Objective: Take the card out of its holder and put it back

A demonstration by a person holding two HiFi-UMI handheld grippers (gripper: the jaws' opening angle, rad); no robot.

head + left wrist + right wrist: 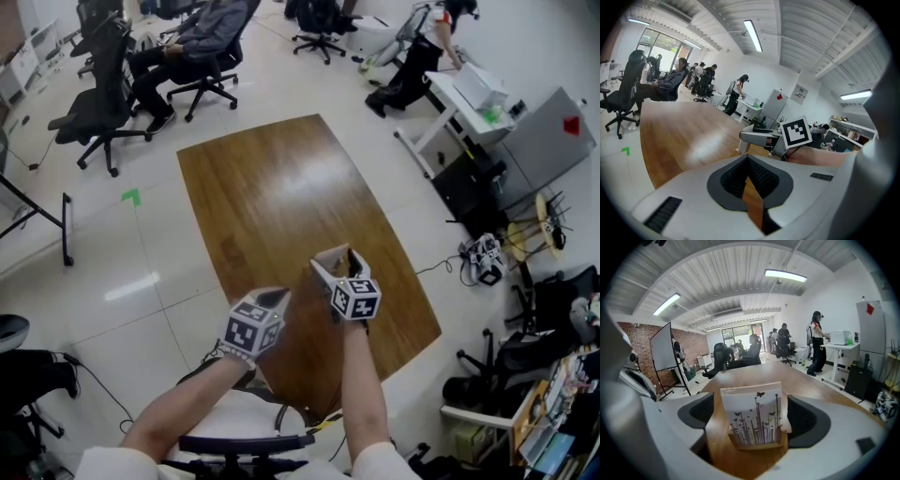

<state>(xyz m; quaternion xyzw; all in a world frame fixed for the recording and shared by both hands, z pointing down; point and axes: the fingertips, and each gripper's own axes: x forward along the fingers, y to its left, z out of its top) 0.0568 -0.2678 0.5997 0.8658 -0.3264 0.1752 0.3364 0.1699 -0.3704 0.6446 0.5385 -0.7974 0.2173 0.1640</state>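
Card seated in holder on wooden table (281, 187)
A white card (752, 414) printed with butterflies and stems is seen standing upright in its wooden holder (757, 446). It is framed between the parted jaws of the right gripper (751, 402), neither pad pressing it. The left gripper (748, 161) is held closed and empty alongside.

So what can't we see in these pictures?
- Head view: the card and holder are hidden behind the right gripper.
- Right gripper view: the card's back faces away; the holder's front lip hides its slot.
- Head view: arms cover the table's near edge.
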